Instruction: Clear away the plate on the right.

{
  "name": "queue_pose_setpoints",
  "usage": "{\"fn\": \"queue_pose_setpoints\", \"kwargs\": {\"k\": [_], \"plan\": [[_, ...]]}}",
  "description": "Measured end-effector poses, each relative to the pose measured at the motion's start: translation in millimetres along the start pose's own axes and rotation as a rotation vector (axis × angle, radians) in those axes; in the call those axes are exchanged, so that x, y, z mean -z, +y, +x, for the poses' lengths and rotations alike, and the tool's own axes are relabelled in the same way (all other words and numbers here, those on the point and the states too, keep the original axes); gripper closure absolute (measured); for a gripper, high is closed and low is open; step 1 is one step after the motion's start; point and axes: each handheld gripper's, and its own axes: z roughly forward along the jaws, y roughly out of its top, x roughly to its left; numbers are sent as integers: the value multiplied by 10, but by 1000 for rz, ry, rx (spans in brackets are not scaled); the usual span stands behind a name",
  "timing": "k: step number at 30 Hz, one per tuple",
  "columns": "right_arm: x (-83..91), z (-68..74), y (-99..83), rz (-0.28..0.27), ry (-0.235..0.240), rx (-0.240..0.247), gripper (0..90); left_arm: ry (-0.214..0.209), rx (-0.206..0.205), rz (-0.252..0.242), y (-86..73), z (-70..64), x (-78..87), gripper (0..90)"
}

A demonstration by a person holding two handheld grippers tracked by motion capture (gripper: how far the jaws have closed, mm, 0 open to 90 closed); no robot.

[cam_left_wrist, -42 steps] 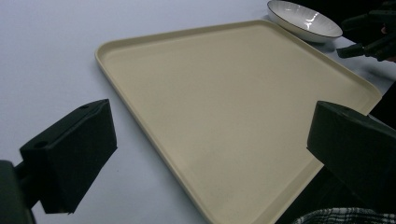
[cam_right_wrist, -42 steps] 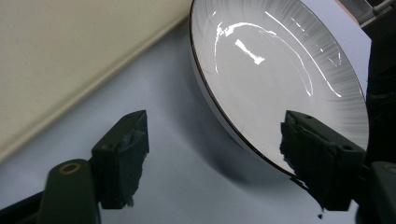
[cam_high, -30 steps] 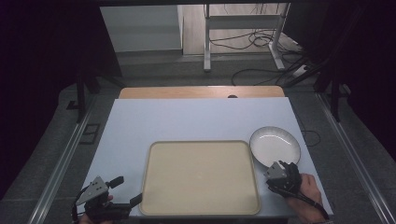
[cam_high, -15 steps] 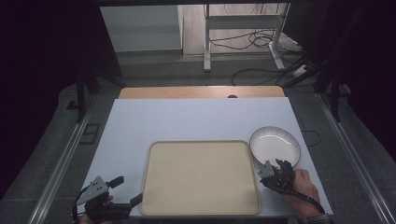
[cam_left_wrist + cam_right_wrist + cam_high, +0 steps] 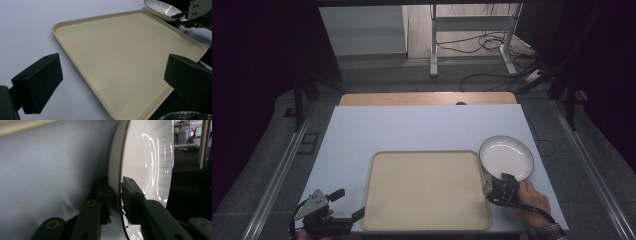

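A cream tray [image 5: 427,190] lies empty on the white table top [image 5: 412,127]. A white plate with a dark rim [image 5: 507,156] rests just right of the tray's far right corner. My right gripper [image 5: 501,182] is at the plate's near rim; in the right gripper view its jaws stand one on each side of the plate [image 5: 150,157], with the right gripper [image 5: 116,192] shut on that rim. My left gripper [image 5: 347,204] sits open at the tray's near left corner. In the left gripper view the tray [image 5: 125,55] spreads between the wide-open left gripper [image 5: 113,72].
A wooden strip [image 5: 427,98] borders the table's far edge. Cables [image 5: 482,45] and a metal stand [image 5: 472,25] lie on the floor beyond. Metal rails [image 5: 277,175] run along both sides of the table. A plaid sleeve [image 5: 544,232] enters at the lower right.
My right gripper has moved a little left and forward onto the plate's near rim and closed on it. The left gripper has stayed where it was.
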Motion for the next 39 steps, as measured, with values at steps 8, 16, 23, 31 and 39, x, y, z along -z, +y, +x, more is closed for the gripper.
{"fn": "queue_pose_setpoints", "kwargs": {"k": [8,16,23,31,39], "plan": [[-14,57,25,16,-35,89,813,-1,-2,0,0,-1,-2,16],[24,84,31,22,-96,115,796,-3,-2,0,1,0,-2,17],[100,72,35,9,-127,116,787,-3,-2,-1,1,0,-2,17],[246,36,70,-25,-173,106,783,-3,-3,-1,3,1,-2,17],[381,80,166,-73,-186,122,777,-3,-2,-1,3,2,-2,17]]}}
